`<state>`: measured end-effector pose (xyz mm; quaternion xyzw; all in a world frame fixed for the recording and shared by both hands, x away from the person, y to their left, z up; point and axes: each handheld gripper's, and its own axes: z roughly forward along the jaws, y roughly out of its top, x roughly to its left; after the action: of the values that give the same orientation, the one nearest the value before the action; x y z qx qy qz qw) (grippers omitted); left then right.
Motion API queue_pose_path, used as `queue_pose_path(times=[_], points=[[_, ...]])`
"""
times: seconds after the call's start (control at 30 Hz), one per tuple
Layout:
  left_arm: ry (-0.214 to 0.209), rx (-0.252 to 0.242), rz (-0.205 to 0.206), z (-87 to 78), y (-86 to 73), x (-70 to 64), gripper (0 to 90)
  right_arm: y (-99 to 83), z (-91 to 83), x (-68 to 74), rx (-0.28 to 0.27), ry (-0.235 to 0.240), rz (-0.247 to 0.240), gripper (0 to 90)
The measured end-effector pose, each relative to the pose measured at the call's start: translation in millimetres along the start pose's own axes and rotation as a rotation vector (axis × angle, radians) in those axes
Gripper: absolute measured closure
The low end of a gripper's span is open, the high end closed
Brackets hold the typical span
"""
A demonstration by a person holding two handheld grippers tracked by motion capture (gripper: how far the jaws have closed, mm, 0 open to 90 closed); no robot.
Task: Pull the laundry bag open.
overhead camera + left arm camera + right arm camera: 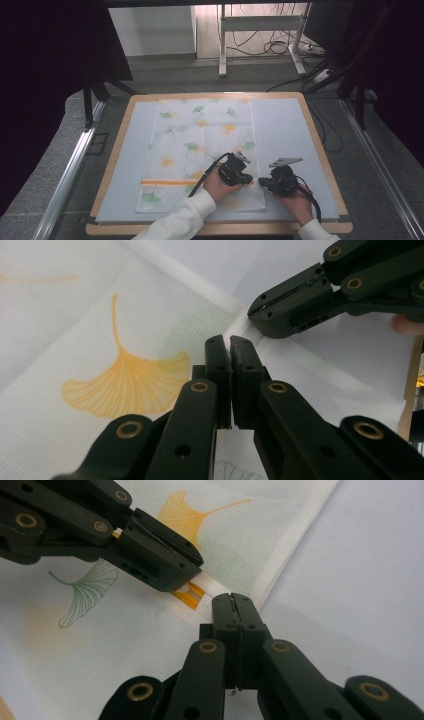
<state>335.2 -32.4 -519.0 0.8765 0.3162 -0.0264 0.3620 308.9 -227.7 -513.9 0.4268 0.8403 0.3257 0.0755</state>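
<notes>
Two grippers, left (248,179) and right (263,182), are pinched shut on a leaf-printed cloth (200,145) spread over the wooden table (320,145); grey floor (45,165) is seen around.

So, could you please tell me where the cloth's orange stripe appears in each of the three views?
High view: the orange stripe crosses the cloth's near part, running left from the left gripper.
Left gripper view: I cannot make it out.
Right gripper view: a short piece under the left gripper's tip.
Shared landmark: the cloth's right edge.
</notes>
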Motion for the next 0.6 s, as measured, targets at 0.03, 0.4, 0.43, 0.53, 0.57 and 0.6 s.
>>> queue_pose_path(times=[0.03,0.4,0.43,0.53,0.57,0.6], points=[[0.000,-0.001,-0.004,-0.4,-0.5,0.0,89.0,0.0,0.0,0.0,0.000,0.000,-0.001,89.7],[0.007,-0.005,0.002,-2.4,-3.0,0.7,89.0,0.0,0.1,-0.7,0.000,0.005,-0.006,89.7],[0.008,-0.004,0.000,-2.7,-3.3,0.7,89.0,-0.1,0.0,-0.9,0.000,0.007,-0.006,89.7],[0.006,-0.005,-0.002,-3.7,-4.4,1.8,89.0,-0.1,0.0,-0.8,0.000,0.006,-0.008,89.7],[0.004,-0.007,-0.003,-3.9,-4.9,2.3,89.0,-0.1,0.1,-0.8,0.000,0.006,-0.009,89.7],[0.004,-0.007,-0.002,-4.2,-5.1,2.7,89.0,0.0,0.1,-0.8,0.001,0.006,-0.009,89.7]])
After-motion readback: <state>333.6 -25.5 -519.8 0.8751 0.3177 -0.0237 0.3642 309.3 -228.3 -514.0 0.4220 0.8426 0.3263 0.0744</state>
